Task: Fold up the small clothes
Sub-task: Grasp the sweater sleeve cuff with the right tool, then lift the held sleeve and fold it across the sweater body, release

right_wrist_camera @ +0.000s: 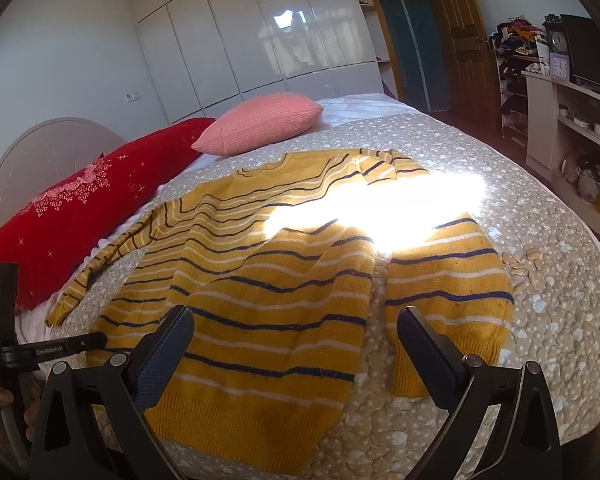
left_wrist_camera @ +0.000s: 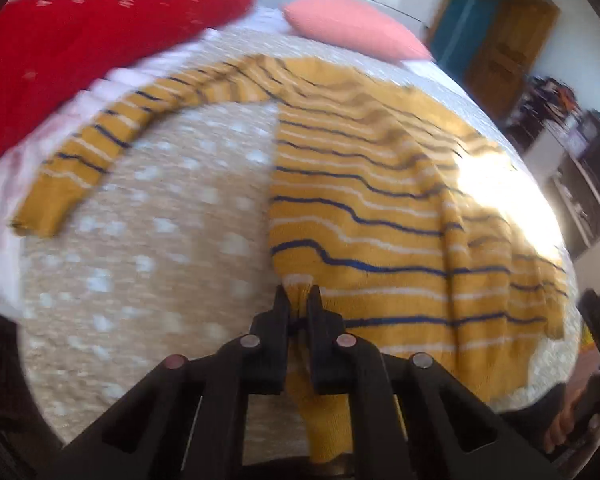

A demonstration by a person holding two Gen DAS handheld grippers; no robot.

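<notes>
My left gripper (left_wrist_camera: 298, 294) has its jaws pinched on the hem corner of the striped sweater (right_wrist_camera: 260, 280), which lies spread on the bed (right_wrist_camera: 540, 320); right gripper (right_wrist_camera: 296, 344) gapes wide above its hem. Folding has barely begun.

We note a mustard sweater (right_wrist_camera: 260, 280) with navy and white stripes, a beige white-spotted bedspread (right_wrist_camera: 540, 320), and red (right_wrist_camera: 80, 208) and pink (right_wrist_camera: 260, 124) pillows.

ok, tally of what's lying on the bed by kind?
Striped yellow sweater: 1
Red pillow: 1
Pink pillow: 1
Pale nut-like bits, a scatter I count as one: 1
Total: 4
</notes>
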